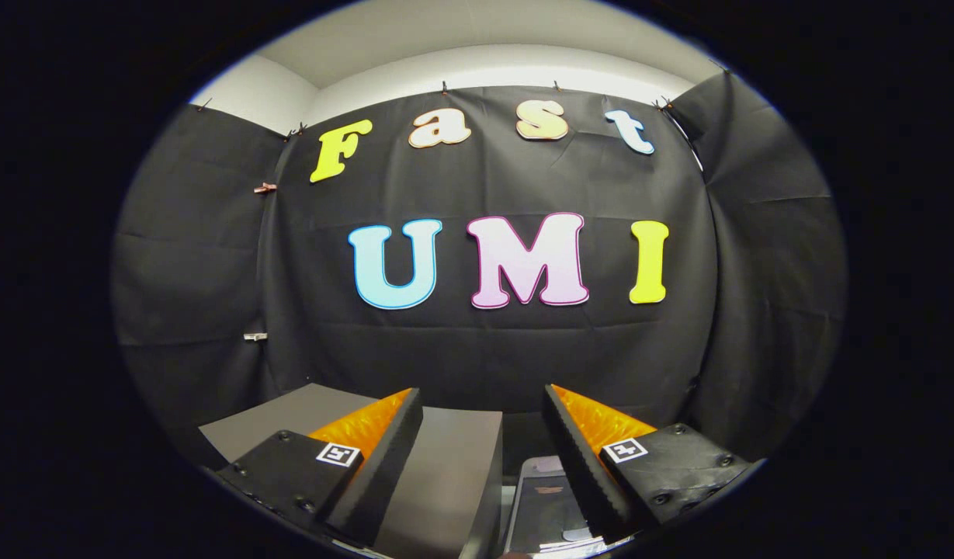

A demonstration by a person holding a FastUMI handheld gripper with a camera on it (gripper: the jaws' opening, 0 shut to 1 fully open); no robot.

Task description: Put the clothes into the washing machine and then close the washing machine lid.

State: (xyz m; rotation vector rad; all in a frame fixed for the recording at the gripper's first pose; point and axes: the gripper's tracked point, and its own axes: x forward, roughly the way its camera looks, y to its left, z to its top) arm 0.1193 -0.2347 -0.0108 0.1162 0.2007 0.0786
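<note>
Looking along the gripper (483, 458), its two fingers stand wide apart with nothing between them, aimed level at the booth's black cloth wall (492, 349). Low between the fingers lies a flat dark gray surface (445, 481), and beside it, against the right finger, a glossy rounded panel (542, 505) (possibly the washer's lid; I cannot tell, nor whether it is shut). Clothes: I cannot place them. Whatever the task needs seems to lie below the fingers' line.
</note>
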